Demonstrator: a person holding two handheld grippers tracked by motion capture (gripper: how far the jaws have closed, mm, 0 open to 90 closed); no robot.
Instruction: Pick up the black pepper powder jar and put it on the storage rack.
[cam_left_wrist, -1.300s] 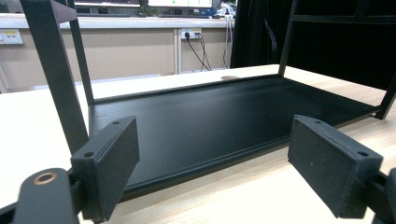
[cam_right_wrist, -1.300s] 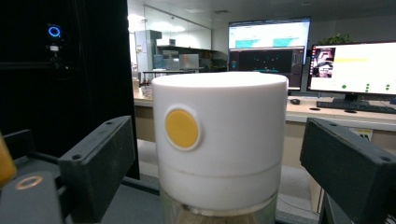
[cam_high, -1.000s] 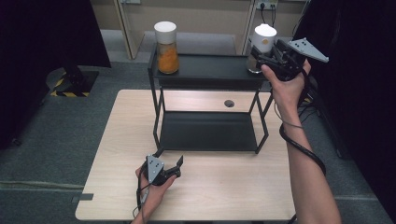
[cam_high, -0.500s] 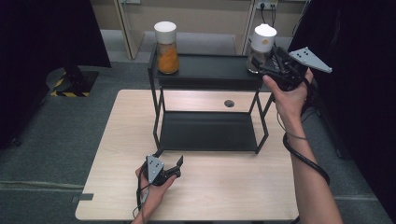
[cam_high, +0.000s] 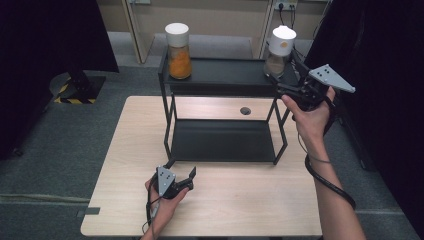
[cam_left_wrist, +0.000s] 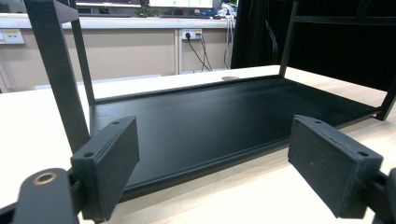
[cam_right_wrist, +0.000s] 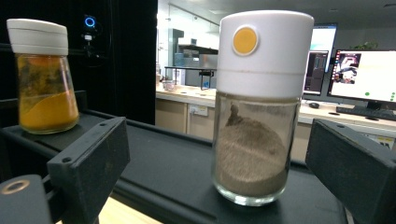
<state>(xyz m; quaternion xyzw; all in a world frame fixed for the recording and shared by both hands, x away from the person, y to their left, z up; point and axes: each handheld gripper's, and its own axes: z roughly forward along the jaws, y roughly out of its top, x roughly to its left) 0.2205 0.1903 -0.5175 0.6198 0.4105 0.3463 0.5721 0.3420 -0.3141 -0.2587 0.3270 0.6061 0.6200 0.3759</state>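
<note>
Grey-powder jar (cam_right_wrist: 258, 107) between open jaws

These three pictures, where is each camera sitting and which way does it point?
High view: above the table, looking forward and down; forearms, left gripper, right gripper.
Left gripper view: low, facing the rack's bottom shelf between open jaws.
Right gripper view: facing the grey-powder jar and orange-powder jar on the top shelf.
Shared: the jars.
</note>
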